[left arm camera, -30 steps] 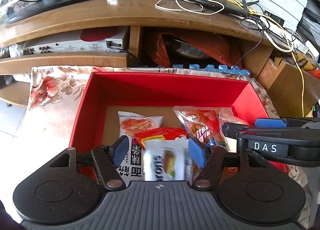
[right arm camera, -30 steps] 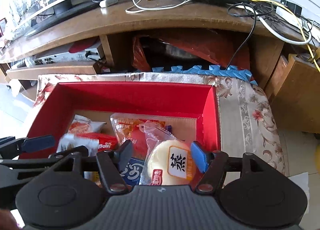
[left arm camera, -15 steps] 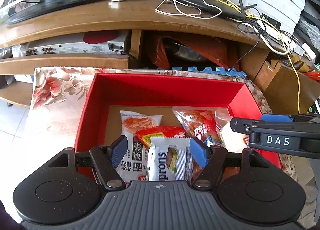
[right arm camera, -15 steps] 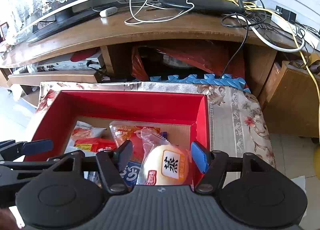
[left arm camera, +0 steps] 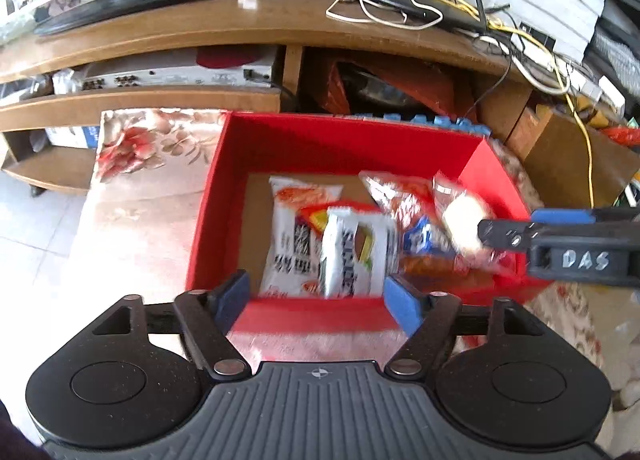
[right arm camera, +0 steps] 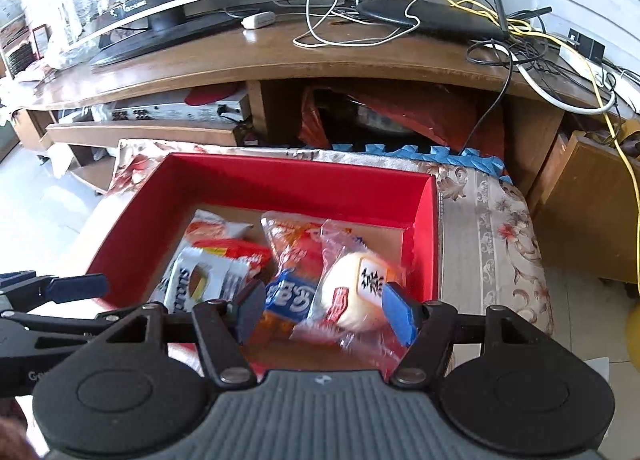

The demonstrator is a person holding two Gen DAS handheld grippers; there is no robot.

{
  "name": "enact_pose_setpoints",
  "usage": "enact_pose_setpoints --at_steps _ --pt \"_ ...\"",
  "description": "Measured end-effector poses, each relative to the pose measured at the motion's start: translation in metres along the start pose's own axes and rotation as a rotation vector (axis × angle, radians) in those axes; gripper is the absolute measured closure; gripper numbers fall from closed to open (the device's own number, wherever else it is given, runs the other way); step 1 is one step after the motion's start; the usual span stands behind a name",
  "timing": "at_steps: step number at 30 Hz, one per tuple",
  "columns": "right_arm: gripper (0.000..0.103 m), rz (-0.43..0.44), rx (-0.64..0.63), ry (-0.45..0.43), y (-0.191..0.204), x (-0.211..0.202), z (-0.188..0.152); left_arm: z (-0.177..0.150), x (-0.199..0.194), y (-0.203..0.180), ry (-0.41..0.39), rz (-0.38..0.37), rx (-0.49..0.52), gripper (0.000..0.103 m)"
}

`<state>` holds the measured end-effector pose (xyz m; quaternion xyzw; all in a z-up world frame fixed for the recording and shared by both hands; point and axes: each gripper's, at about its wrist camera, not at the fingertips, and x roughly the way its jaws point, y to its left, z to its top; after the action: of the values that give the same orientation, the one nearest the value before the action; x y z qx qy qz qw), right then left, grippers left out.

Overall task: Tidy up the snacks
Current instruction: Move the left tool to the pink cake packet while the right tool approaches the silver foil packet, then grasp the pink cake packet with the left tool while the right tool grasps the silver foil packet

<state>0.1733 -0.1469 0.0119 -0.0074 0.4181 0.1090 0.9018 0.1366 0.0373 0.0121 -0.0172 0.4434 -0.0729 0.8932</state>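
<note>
My left claw [left arm camera: 316,300] is opening with nothing between its pads, hanging over the near wall of the red box [left arm camera: 344,140] — white packet [left arm camera: 352,256] lies inside. Right claw [right arm camera: 324,310] looks partly open around the bun packet [right arm camera: 356,292]; I can't tell if it grips.

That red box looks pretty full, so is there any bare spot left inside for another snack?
Yes: the red box has bare cardboard floor along its far wall and a strip by its left wall. The packets crowd the middle, near and right.
</note>
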Motion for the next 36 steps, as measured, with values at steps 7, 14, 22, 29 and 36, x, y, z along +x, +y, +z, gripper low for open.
enact_pose_setpoints --at_steps 7,14,22,29,36 --pt "0.041 0.024 -0.007 -0.014 0.003 -0.023 -0.017 -0.019 -0.010 -0.001 0.026 -0.004 0.007 0.022" --pt "0.041 0.042 -0.024 0.019 0.007 -0.034 -0.041 -0.034 0.012 -0.006 0.112 0.037 0.062 0.022" --pt "0.041 0.021 -0.030 0.080 -0.005 -0.032 -0.064 -0.047 0.036 -0.018 0.170 0.091 0.155 0.018" --pt "0.034 0.020 -0.021 0.160 -0.020 -0.020 -0.076 -0.052 0.042 -0.016 0.194 0.082 0.147 0.026" --pt "0.032 0.041 -0.075 0.246 -0.015 -0.004 -0.089 -0.050 0.033 -0.019 0.180 0.037 0.148 0.041"
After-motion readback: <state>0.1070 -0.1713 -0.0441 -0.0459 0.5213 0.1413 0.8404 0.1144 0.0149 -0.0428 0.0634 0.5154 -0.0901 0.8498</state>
